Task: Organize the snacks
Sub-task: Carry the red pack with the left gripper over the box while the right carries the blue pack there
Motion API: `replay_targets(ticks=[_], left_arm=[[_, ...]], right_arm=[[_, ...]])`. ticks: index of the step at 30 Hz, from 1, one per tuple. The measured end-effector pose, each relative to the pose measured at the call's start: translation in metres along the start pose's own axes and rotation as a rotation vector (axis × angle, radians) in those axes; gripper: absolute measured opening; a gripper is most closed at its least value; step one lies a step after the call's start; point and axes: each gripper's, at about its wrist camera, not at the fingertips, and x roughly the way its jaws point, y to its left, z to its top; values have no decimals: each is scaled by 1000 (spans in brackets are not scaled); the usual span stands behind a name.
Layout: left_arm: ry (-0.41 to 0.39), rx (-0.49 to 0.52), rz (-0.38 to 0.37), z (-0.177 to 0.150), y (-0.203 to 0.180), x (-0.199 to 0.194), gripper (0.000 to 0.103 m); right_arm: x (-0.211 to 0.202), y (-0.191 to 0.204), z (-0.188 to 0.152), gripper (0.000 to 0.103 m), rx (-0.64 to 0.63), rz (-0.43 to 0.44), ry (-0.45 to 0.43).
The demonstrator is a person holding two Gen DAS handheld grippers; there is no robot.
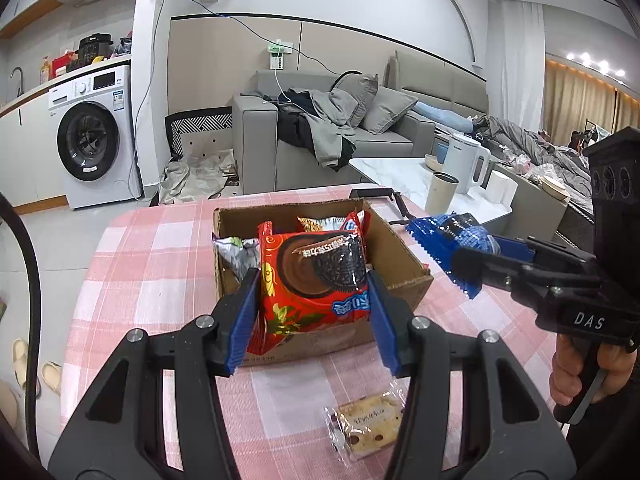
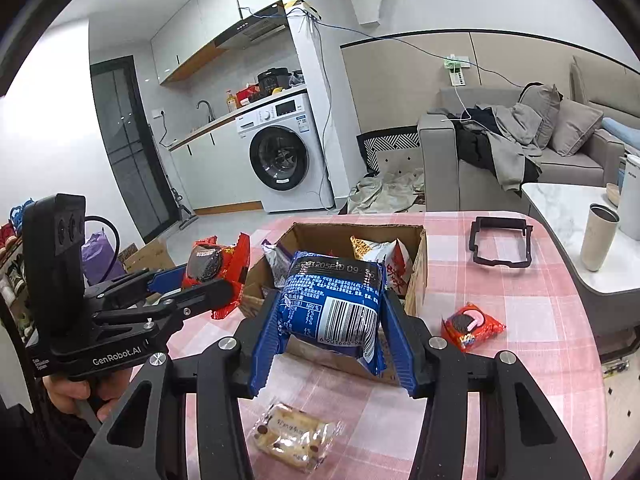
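Observation:
My left gripper (image 1: 312, 300) is shut on a red cookie packet (image 1: 316, 280), held above the table in front of an open cardboard box (image 1: 400, 256). My right gripper (image 2: 330, 318) is shut on a blue cookie packet (image 2: 332, 300), also raised near the cardboard box (image 2: 416, 264). The box holds several snack bags. Each gripper shows in the other's view: the right gripper (image 1: 466, 264) with its blue packet (image 1: 452, 236), the left gripper (image 2: 208, 280) with its red packet (image 2: 218, 264). A clear-wrapped biscuit pack (image 1: 366, 426) (image 2: 294, 434) lies on the table below. A small red packet (image 2: 472, 326) lies at the right.
The round table wears a pink checked cloth (image 1: 152, 272). A black frame (image 2: 502, 242) lies on the table behind the box. A marble side table (image 2: 560, 208) carries a beige tumbler (image 2: 600, 236) and a white kettle (image 1: 466, 162). Sofa (image 1: 304, 136) and washing machine (image 1: 94, 136) stand behind.

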Motion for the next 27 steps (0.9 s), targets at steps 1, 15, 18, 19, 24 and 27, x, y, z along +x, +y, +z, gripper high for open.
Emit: replay_targets(ticks=[1,15,18,19,24,27], left_arm=[[0,0,1,2,1,3,49],[16,-15,26,26,18,45,49],[20,-15,30,30,23,54,49],[23,-15,31,31,24,56,49],[42,-2,44,35,29,75,49],[53,-2,48,37,33,86,49]], right_arm=[[1,-1,1,50,-1,-2,-1],[22,-11,17,50,5,-11,0],[28,-14,19,50,10,-12,6],[30,-14,20,50,10,-12,9],[44,-18,22,50,14,-7,21],[53,-18,24,50,17,-1,29]])
